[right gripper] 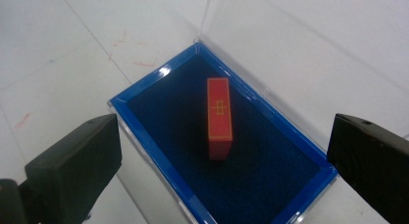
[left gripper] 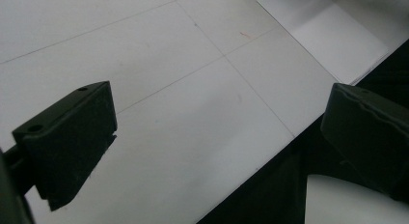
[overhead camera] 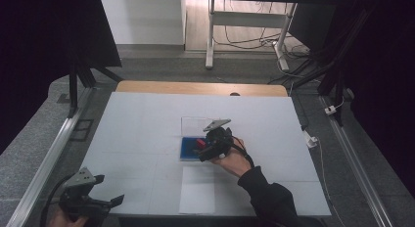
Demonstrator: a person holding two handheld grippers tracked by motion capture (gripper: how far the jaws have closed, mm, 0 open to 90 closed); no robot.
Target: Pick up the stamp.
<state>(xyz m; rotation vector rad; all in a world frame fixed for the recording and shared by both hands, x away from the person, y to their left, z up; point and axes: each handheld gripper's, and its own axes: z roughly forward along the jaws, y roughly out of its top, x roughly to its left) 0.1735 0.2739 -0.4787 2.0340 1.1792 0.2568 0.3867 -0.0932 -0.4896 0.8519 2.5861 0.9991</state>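
Centrally on the white table (overhead camera: 147,124), the right gripper (overhead camera: 199,149) hovers over a blue-lined box (right gripper: 144,132) with its jaws spread wide and empty. A red block (right gripper: 219,117) with a gold mark lies on the dark blue lining, near the middle of the box, between the jaws in the right gripper view. The clear lid (right gripper: 308,50) stands open behind it. At the table's near left corner, the left gripper (overhead camera: 108,190) is also wide open, holding nothing, near a white sheet (left gripper: 333,40).

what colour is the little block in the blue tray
Red with a gold line pattern on top, the block shows best in the right gripper view.
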